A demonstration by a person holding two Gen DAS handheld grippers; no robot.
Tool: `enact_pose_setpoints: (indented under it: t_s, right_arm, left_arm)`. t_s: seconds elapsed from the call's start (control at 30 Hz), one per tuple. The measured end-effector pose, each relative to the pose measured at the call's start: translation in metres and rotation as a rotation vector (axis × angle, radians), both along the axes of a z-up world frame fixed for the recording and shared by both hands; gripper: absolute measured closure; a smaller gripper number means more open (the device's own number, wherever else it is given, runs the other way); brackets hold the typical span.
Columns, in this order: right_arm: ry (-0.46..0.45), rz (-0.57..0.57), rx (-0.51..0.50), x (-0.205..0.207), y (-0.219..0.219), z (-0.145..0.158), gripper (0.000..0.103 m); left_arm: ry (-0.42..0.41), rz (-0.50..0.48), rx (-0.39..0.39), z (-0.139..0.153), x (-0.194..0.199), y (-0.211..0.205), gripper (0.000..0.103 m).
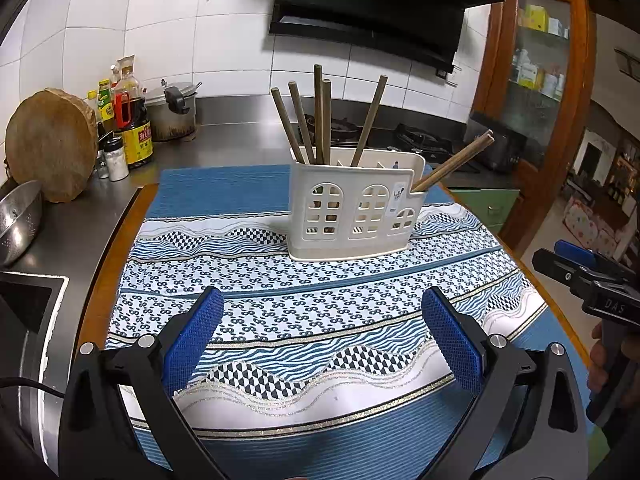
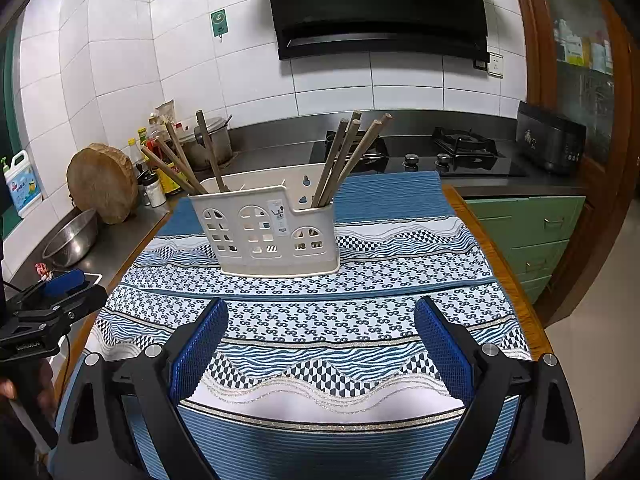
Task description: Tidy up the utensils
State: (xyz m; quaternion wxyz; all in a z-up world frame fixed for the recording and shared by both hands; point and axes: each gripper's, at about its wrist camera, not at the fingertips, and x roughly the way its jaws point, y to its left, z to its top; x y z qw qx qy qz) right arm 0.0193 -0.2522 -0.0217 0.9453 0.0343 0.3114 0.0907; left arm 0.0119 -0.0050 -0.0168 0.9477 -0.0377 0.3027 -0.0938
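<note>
In the white holder (image 2: 266,232), eight brown chopsticks (image 2: 340,160) stand.

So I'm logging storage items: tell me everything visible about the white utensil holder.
The utensil holder is cream plastic, shaped like a house front with arched window cutouts and a small sticker. It stands upright on the patterned tablecloth. Dividers split it into compartments; brown chopsticks lean in both end sections. Neither gripper touches it.

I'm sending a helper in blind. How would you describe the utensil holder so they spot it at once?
On the blue patterned tablecloth, near its far end, stands a cream plastic holder. Arched window cut-outs and brown chopsticks sticking out of it set it apart.
</note>
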Motion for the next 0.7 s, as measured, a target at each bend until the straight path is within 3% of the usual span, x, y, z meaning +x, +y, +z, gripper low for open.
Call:
enact_pose_setpoints:
  t_s: [0.7]
  right_arm:
    - [0.002,0.0,0.003,0.0013,0.001,0.0008,0.012]
  left_arm:
    - [0.002,-0.005,0.011,-0.0005,0.0007,-0.0009,0.005]
